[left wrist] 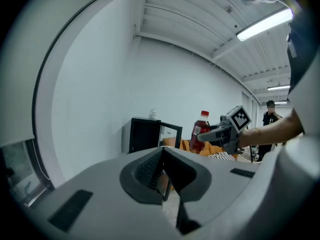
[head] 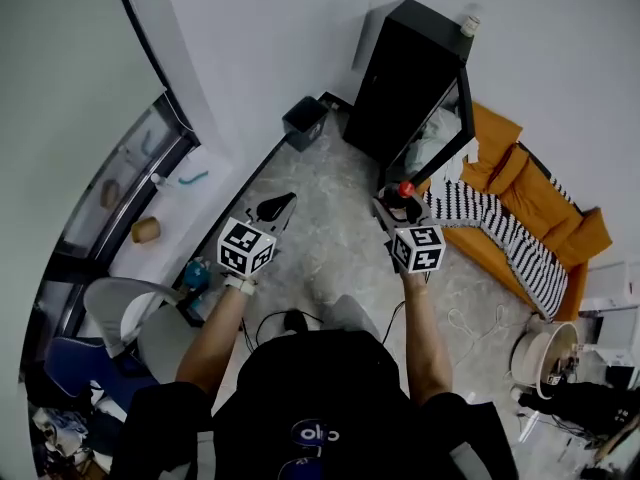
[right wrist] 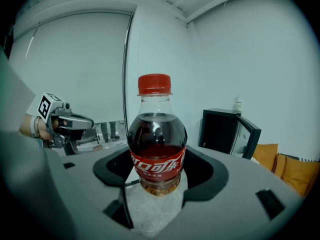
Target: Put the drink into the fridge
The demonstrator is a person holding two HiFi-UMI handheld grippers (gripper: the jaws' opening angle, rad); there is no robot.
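Right gripper [head: 395, 211]: jaws spread wide and clamped on the lower body of the cola bottle [right wrist: 158, 149]. The bottle is upright, red cap on top, roughly half full of dark drink, and held in the air off the floor. Left gripper [left wrist: 166, 186]: we read the jaws as drawn together with nothing between them; it is held level beside the right one, apart from it. Ahead we note the black fridge [head: 405, 73] against the wall, its door [head: 446, 154] swung open toward the orange sofa [head: 540, 203]. In the head view the bottle cap sits just short of the door's outer edge. A small bottle [head: 469, 25] stands on the fridge top. A striped blanket [head: 505, 233] lies over the sofa, near the door. A black bin [head: 303, 121] sits on the floor left of the fridge.
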